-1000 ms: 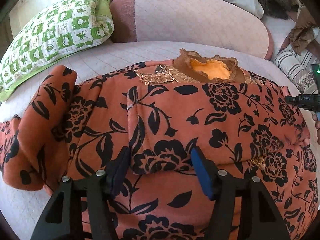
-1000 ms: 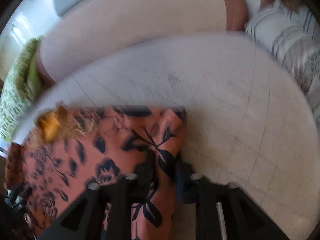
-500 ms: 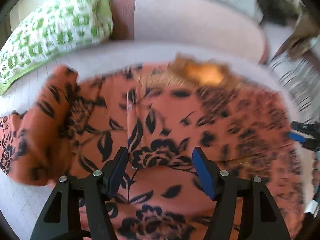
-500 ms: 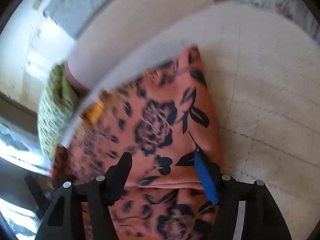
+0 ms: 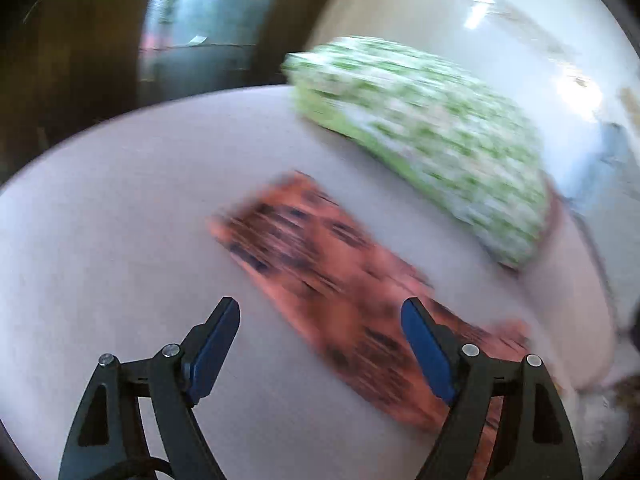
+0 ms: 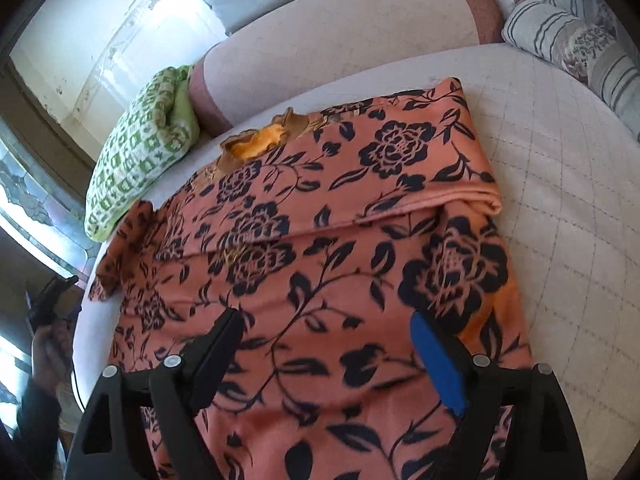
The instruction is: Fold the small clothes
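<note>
An orange garment (image 6: pixel 320 248) with a black flower print lies flat on the bed (image 6: pixel 560 200), its orange-lined neck (image 6: pixel 264 140) at the far end. Its right sleeve (image 6: pixel 420 168) lies folded across the chest. My right gripper (image 6: pixel 326 318) hovers over the lower body, jaws opening, with only flat cloth beneath them. The left wrist view is motion-blurred: the other sleeve (image 5: pixel 320 264) stretches out on the sheet, and my left gripper (image 5: pixel 320 308) is above its near part, jaws opening, pads clear of the cloth. The left gripper (image 6: pixel 52 296) also shows at the bed's left edge.
A green-and-white pillow (image 6: pixel 140 160) (image 5: pixel 420 140) lies beyond the garment's left shoulder. A pink bolster (image 6: pixel 340 40) runs along the far side, and striped cushions (image 6: pixel 568 40) sit at the right. Bare quilted sheet (image 5: pixel 120 220) spreads to the left of the sleeve.
The right gripper let go of the right sleeve, opened and drew back; that sleeve now lies across the chest. The left gripper swung left from the garment's middle to the outstretched sleeve and opened wider.
</note>
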Action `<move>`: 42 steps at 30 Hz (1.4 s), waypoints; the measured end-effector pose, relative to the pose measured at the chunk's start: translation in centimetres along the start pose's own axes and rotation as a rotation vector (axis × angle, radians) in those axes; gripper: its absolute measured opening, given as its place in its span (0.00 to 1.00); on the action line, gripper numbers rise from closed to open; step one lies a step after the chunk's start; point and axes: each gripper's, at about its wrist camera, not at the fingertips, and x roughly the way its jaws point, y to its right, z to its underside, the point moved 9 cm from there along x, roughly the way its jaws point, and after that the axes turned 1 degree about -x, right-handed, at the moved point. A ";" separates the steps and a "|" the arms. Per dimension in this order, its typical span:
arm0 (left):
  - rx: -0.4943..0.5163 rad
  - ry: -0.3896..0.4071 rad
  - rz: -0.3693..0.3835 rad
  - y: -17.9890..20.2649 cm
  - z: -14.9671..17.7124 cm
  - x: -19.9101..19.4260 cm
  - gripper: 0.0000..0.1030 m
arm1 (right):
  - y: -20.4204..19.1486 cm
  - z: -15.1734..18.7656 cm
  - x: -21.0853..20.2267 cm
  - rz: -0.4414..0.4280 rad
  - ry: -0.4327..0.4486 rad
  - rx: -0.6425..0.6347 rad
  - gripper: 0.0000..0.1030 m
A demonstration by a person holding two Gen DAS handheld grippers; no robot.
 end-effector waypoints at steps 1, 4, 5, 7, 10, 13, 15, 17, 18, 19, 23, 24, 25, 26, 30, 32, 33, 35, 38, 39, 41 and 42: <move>0.010 0.000 -0.017 -0.6 -0.6 0.6 0.81 | -0.1 0.1 0.0 0.006 0.003 -0.004 0.85; 0.038 -0.028 -0.093 -1.8 -1.5 3.1 0.81 | -0.1 0.2 -0.1 0.013 -0.002 -0.015 0.85; 0.019 -0.048 -0.120 -2.5 -1.4 4.2 0.81 | -0.3 0.1 0.1 0.019 -0.004 -0.014 0.85; 0.043 -0.032 -0.140 -2.9 -1.3 5.0 0.80 | -0.3 -0.1 0.1 0.021 -0.006 -0.004 0.85; 0.155 -0.031 -0.198 -2.0 -0.9 5.3 0.16 | -0.2 0.1 -0.1 0.031 -0.001 -0.003 0.85; 0.111 -0.055 -0.134 -1.5 -0.9 4.7 0.11 | 0.2 0.4 -0.3 0.040 0.000 0.003 0.85; 0.129 -0.017 -0.100 0.2 -1.5 3.0 0.11 | 0.7 0.5 -0.6 0.044 0.008 0.017 0.85; 0.177 0.061 -0.008 4.2 -2.2 -0.6 0.11 | 1.2 0.3 -1.1 0.044 0.023 0.027 0.85; 0.206 0.100 0.040 6.4 -2.3 -2.5 0.11 | 1.4 0.2 -1.4 0.043 0.032 0.031 0.85; 0.262 0.154 0.105 9.9 -2.0 -5.5 0.11 | 1.6 0.1 -1.6 0.044 0.040 0.035 0.85; 0.516 0.280 0.365 24.1 2.8 -15.3 0.11 | 2.5 -0.2 -2.5 0.034 0.066 0.068 0.85; 0.554 0.285 0.418 26.7 4.4 -16.9 0.11 | 2.7 -0.2 -2.8 0.027 0.074 0.077 0.85; 0.606 0.287 0.502 30.7 7.3 -19.1 0.11 | 2.9 -0.3 -3.2 0.025 0.080 0.081 0.85; 0.643 0.269 0.558 33.3 9.6 -20.2 0.13 | 3.0 -0.3 -3.5 0.022 0.088 0.086 0.85; 0.802 0.111 0.699 40.8 20.6 -20.3 0.75 | 3.9 -0.2 -4.3 0.017 0.089 0.116 0.85; 0.884 -0.057 0.675 41.4 26.3 -16.7 0.87 | 4.2 -0.5 -4.7 0.015 0.091 0.122 0.85; 0.910 -0.149 0.633 40.7 28.4 -14.2 0.87 | 4.2 -0.8 -5.0 0.012 0.091 0.120 0.85; 0.887 -0.254 0.529 37.3 29.7 -10.2 0.86 | 4.0 -1.6 -5.4 -0.007 0.092 0.113 0.85; 0.783 -0.214 0.477 32.1 27.1 -9.7 0.86 | 3.5 -3.3 -5.3 -0.048 0.097 0.104 0.86; 0.757 -0.181 0.459 30.6 25.5 -9.5 0.86 | 3.2 -4.1 -4.9 -0.056 0.093 0.094 0.86; 0.754 -0.096 0.358 27.3 21.9 -8.3 0.86 | 2.6 -5.7 -3.6 -0.088 0.079 0.091 0.86; 0.764 -0.073 0.306 26.5 20.6 -7.5 0.86 | 2.3 -6.7 -2.5 -0.113 0.063 0.099 0.86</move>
